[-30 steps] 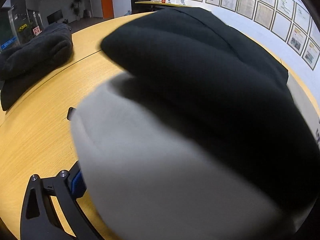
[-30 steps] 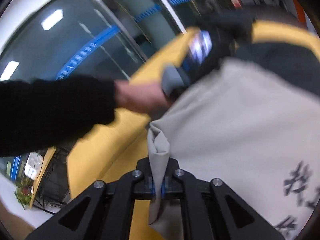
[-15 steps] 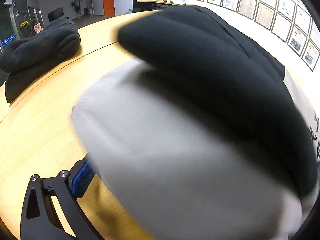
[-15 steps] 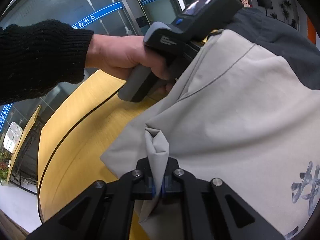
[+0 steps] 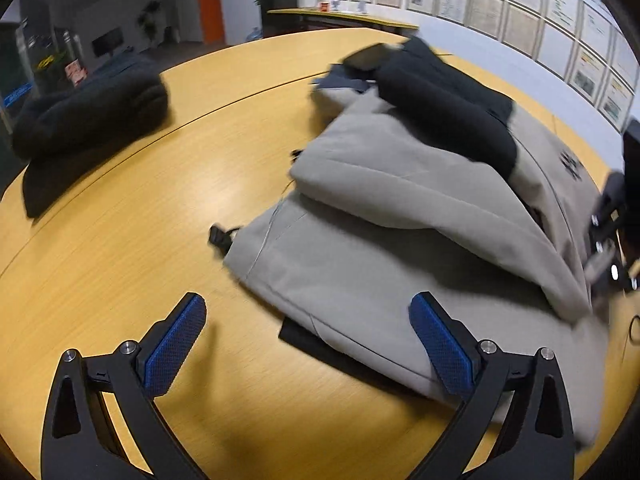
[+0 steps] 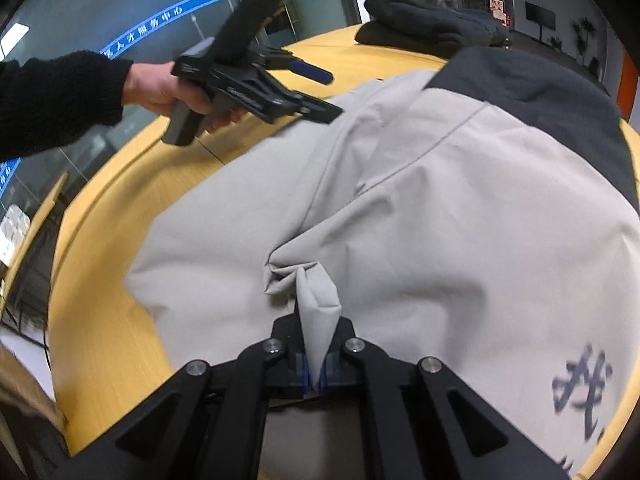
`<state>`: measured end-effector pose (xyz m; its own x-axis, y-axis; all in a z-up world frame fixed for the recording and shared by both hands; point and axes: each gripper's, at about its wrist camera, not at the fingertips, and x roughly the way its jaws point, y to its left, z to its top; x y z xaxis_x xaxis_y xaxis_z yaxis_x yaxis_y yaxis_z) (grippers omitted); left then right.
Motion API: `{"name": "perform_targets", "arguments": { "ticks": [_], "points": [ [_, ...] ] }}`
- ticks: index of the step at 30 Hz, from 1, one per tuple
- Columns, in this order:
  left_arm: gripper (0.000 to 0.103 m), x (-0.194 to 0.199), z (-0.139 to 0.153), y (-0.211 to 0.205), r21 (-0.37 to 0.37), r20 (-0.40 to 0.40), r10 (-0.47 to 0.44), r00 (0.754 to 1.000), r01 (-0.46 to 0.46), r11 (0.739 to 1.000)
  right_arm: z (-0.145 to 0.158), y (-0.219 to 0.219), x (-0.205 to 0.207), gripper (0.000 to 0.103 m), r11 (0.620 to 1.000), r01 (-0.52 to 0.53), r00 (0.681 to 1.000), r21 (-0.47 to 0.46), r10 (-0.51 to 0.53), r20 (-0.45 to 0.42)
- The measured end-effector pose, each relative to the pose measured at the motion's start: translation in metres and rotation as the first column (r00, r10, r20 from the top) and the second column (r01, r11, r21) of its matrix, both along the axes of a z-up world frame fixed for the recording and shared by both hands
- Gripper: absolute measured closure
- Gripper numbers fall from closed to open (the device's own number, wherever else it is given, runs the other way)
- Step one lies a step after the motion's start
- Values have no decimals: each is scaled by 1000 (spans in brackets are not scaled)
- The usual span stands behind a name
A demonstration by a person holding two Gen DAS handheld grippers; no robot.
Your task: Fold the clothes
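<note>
A grey jacket (image 5: 400, 240) with black upper panels lies folded over itself on the yellow table (image 5: 120, 280). My left gripper (image 5: 308, 308) hangs open just short of the jacket's near edge, its blue pads (image 5: 176, 344) holding nothing. In the right wrist view the same jacket (image 6: 460, 220) fills the frame, dark printed characters (image 6: 584, 384) at the lower right. My right gripper (image 6: 318, 364) is shut on a pinched fold of grey cloth. A hand (image 6: 160, 88) in a black sleeve holds the left gripper (image 6: 332, 94) above the jacket's far side.
A folded black garment (image 5: 92, 116) sits at the table's far left, also seen as a dark pile (image 6: 428, 28) beyond the jacket. A small black strap end (image 5: 218, 236) pokes out beside the jacket. Bare tabletop stretches left of the jacket. Glass walls and framed sheets surround the room.
My left gripper has let go of the jacket, opened and drawn back; the lifted part now lies folded on the table. My right gripper keeps its pinch of grey cloth.
</note>
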<state>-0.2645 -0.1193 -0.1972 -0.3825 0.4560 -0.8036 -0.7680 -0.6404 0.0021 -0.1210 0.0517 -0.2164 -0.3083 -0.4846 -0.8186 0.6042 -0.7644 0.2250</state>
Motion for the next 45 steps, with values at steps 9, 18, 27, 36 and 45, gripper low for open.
{"name": "perform_targets", "arguments": {
  "ticks": [9, 18, 27, 36, 45],
  "points": [
    [0, -43, -10, 24, -4, 34, -17, 999, 17, 1000, 55, -26, 8, 99, 993, 37, 999, -110, -41, -35],
    [0, -61, -10, 25, -10, 30, -16, 999, 16, 1000, 32, -91, 19, 99, 954, -38, 998, -297, 50, 32],
    [0, -28, -15, 22, -9, 30, -1, 1000, 1, 1000, -13, -138, 21, 101, 965, -58, 995, -256, 76, 63],
    [0, -34, -13, 32, -38, -8, -12, 1000, 12, 999, -1, -86, 21, 102, 992, -90, 996, -90, 89, -10],
    [1, -21, -3, 49, -34, -65, -108, 992, 106, 994, 69, 32, 28, 100, 946, 313, 937, -79, -322, -139]
  ]
}}
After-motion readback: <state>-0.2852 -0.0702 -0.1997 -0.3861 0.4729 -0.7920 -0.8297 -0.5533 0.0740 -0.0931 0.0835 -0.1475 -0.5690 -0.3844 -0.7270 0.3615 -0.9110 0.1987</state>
